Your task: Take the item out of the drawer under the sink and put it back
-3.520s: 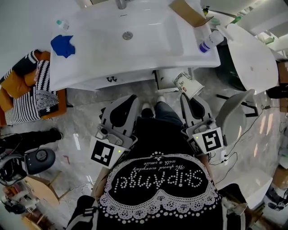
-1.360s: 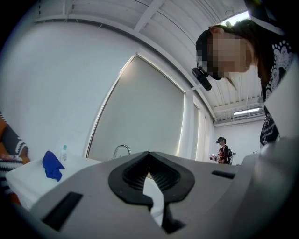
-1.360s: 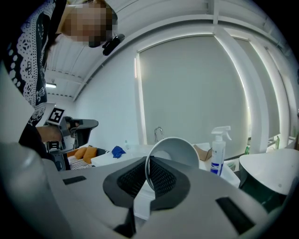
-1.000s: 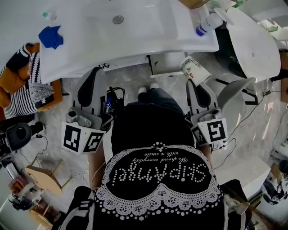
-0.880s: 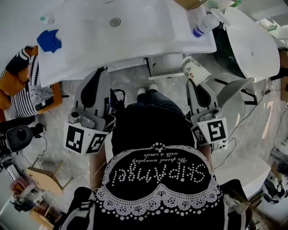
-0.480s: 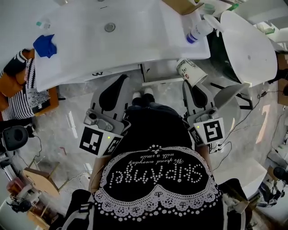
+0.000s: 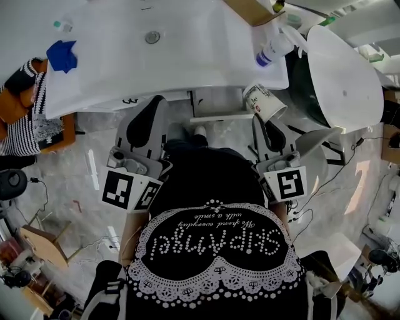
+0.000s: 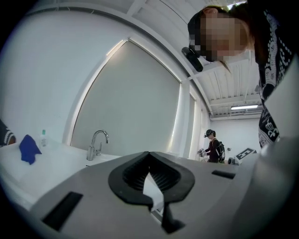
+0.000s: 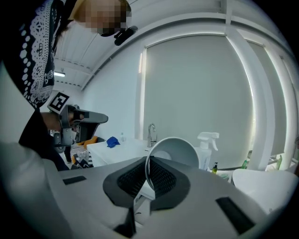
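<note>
A white paper cup (image 7: pixel 264 103) with print on its side lies tilted, mouth towards me, with my right gripper (image 7: pixel 260 119) shut on its rim. In the right gripper view the cup (image 9: pixel 180 150) rises between the black pads of that gripper (image 9: pixel 148 161). It hangs just right of the open white drawer (image 7: pixel 215 115) under the sink counter (image 7: pixel 125 62). My left gripper (image 7: pixel 156 101) points at the cabinet front left of the drawer. Its jaws (image 8: pixel 149 155) are shut and hold nothing.
On the counter lie a blue cloth (image 7: pixel 62 55), a small bottle (image 7: pixel 61 25), a spray bottle (image 7: pixel 269 50) and a cardboard box (image 7: pixel 250 9). A big white rounded lid (image 7: pixel 344 69) stands at the right, a striped cushion (image 7: pixel 31 125) at the left. A second person (image 8: pixel 214 145) stands far off.
My left gripper has come in from the left to the cabinet front beside the drawer. The right gripper has kept the cup and carried it nearer the drawer's right side.
</note>
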`<state>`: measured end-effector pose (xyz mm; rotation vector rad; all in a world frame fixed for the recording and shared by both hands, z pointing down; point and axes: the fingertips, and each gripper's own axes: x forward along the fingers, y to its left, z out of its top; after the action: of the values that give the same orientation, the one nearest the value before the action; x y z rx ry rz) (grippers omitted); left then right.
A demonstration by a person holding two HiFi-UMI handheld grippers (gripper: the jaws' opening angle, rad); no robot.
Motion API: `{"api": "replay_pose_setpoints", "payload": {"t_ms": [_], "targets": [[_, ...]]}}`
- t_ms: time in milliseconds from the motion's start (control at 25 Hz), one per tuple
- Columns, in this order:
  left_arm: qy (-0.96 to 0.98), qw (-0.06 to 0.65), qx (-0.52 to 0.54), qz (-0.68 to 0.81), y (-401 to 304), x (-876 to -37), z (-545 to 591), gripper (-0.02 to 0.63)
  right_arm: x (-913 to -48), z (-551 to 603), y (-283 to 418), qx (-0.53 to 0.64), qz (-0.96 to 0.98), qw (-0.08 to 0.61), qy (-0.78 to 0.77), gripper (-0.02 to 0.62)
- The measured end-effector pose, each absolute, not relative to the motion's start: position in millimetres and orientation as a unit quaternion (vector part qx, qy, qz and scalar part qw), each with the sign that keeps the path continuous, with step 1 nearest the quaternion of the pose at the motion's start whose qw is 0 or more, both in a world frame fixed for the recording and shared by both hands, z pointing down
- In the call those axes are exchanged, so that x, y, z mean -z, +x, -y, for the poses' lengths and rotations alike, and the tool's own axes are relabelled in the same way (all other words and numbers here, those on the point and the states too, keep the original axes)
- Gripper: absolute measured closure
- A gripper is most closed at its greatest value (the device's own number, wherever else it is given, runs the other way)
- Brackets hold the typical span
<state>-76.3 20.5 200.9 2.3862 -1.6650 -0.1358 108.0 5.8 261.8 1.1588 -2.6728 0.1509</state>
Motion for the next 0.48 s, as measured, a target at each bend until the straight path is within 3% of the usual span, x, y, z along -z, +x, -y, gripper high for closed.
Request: {"api": "replay_pose_setpoints", "payload": {"t_ms": [480], "targets": [[0.821, 0.122, 0.053, 0.556, -72.3, -200.4, -18.2, 0.601, -270.6, -5.7, 82.8, 0.071, 0.921, 0.210, 0.321, 0.571]]}}
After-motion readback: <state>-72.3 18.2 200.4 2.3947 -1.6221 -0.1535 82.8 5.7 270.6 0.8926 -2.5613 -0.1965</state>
